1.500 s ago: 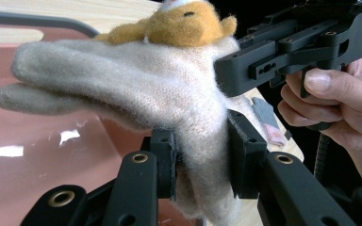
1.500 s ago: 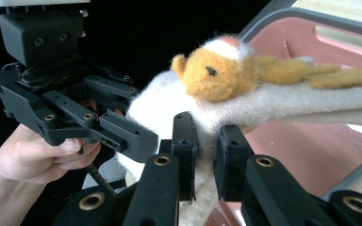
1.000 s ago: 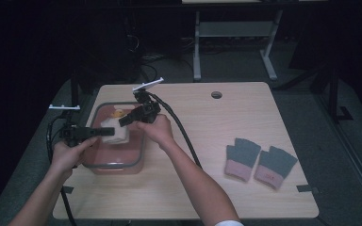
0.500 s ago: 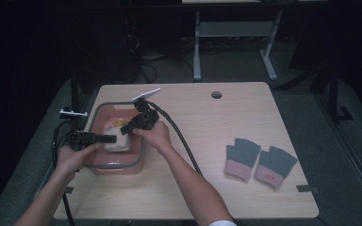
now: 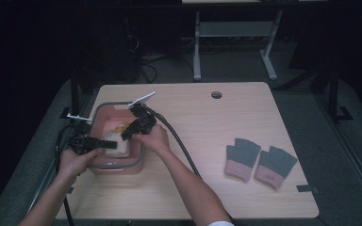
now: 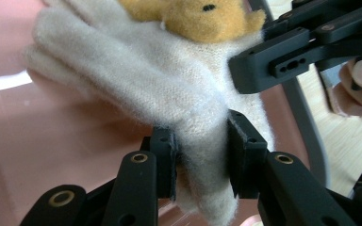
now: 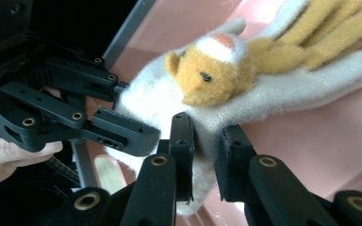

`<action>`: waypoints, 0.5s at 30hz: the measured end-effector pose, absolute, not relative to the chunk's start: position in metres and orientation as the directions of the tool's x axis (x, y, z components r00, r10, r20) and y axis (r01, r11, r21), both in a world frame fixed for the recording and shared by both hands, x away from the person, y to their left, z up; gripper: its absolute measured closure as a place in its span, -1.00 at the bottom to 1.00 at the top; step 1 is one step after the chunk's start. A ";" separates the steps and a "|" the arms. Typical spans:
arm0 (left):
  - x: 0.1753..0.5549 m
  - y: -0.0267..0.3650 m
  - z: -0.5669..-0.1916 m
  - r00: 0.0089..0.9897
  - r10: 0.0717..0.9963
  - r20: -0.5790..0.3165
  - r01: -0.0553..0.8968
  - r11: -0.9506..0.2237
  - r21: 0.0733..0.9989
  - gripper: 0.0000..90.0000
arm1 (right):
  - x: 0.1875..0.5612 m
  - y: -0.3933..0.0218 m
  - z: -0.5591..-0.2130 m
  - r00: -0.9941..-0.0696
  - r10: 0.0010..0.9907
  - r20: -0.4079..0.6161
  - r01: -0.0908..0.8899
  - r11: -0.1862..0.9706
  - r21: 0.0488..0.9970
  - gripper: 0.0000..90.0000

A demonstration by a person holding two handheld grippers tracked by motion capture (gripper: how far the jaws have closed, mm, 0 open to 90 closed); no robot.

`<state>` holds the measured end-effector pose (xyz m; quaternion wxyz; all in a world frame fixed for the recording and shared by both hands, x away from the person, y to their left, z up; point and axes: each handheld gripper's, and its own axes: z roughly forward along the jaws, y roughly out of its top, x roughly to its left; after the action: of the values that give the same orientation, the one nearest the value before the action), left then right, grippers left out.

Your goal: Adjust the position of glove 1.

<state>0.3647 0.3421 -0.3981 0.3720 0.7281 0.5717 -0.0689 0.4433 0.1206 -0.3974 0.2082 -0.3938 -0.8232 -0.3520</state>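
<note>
Both hand-held grippers, left (image 6: 200, 157) and right (image 7: 206, 155), are seen pinching the cream glove (image 6: 169, 89) at its cuff, which has been lowered into the pink tub (image 5: 139, 162) on the counter (image 5: 245, 122), so release is judged near.

basin wall (image 5: 140, 155) hems tongs, tabletop (image 5: 202, 122) beyond seemingly free

One camera high above, two riding the grippers
High view looks forward and down over the table (image 5: 226, 122); both gripper views sit very close, sharing the cream glove (image 6: 169, 89) (image 7: 264, 94) pinched between their fingers.
</note>
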 end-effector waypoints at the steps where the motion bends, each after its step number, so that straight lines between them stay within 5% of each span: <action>1: 0.365 0.342 -0.399 0.340 0.786 -0.517 0.884 -0.080 0.460 0.50 | 0.443 0.121 -0.397 -0.609 0.506 0.611 0.791 0.445 0.419 0.71; 15: 0.366 0.333 -0.404 0.342 0.839 -0.424 0.894 -0.150 0.423 0.49 | 0.441 0.107 -0.377 -0.645 0.515 0.564 0.764 0.435 0.477 0.66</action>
<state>0.3661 0.3334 -0.4043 0.3124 0.7571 0.5721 -0.0439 0.4412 0.1071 -0.3774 0.1695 -0.3854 -0.8298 -0.3663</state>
